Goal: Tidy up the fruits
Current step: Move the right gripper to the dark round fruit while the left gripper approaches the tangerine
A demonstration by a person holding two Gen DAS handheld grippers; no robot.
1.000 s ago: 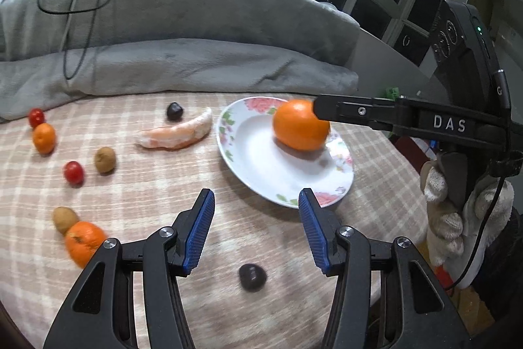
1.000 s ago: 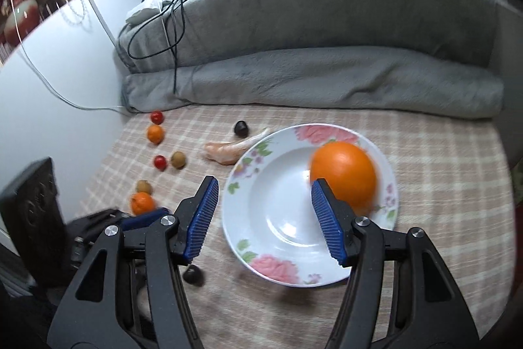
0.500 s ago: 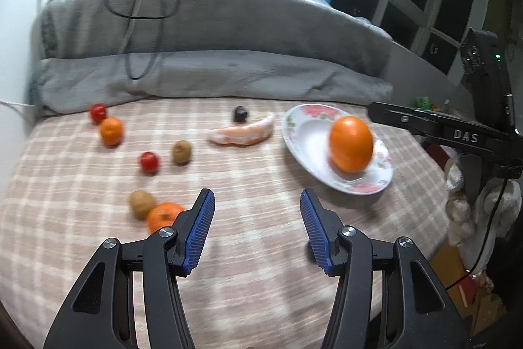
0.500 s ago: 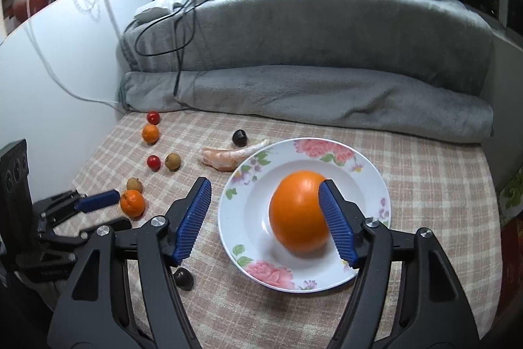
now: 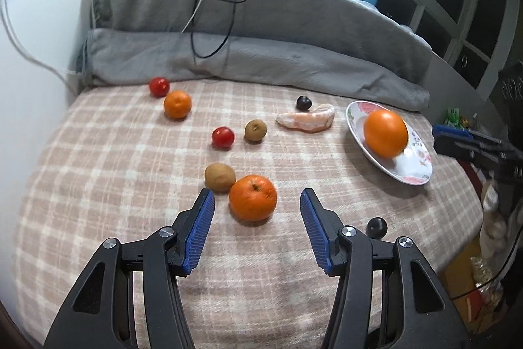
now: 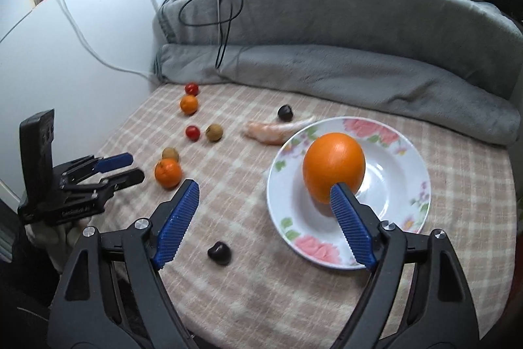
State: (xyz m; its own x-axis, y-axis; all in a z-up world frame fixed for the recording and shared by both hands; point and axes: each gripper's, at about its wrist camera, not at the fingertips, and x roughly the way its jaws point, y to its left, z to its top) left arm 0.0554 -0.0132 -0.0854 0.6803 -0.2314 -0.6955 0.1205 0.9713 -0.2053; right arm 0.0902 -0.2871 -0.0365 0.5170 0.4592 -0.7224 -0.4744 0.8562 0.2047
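Observation:
A large orange point(image 6: 333, 166) sits in the white flowered plate point(image 6: 408, 159) on the checked cloth; they show in the left wrist view too, the orange point(image 5: 385, 133) and the plate point(image 5: 415, 165). My left gripper point(image 5: 257, 201) is open, with a tangerine point(image 5: 253, 197) just ahead between its fingers, apart from them. A brown fruit point(image 5: 219, 177) touches the tangerine. My right gripper point(image 6: 263, 190) is open and empty, near the plate's front edge. A dark plum point(image 6: 219, 253) lies below it.
Two cherry tomatoes point(image 5: 223, 137) point(image 5: 159, 86), a small tangerine point(image 5: 177, 104), a second brown fruit point(image 5: 255, 130), a peeled citrus segment point(image 5: 307, 122) and a dark plum point(image 5: 303, 103) lie on the cloth. A grey blanket point(image 5: 261, 54) with cables borders the back. A wall stands left.
My left gripper has swung left and come close to the tangerine, which now lies between its open fingers. My right gripper has drifted left, off the orange.

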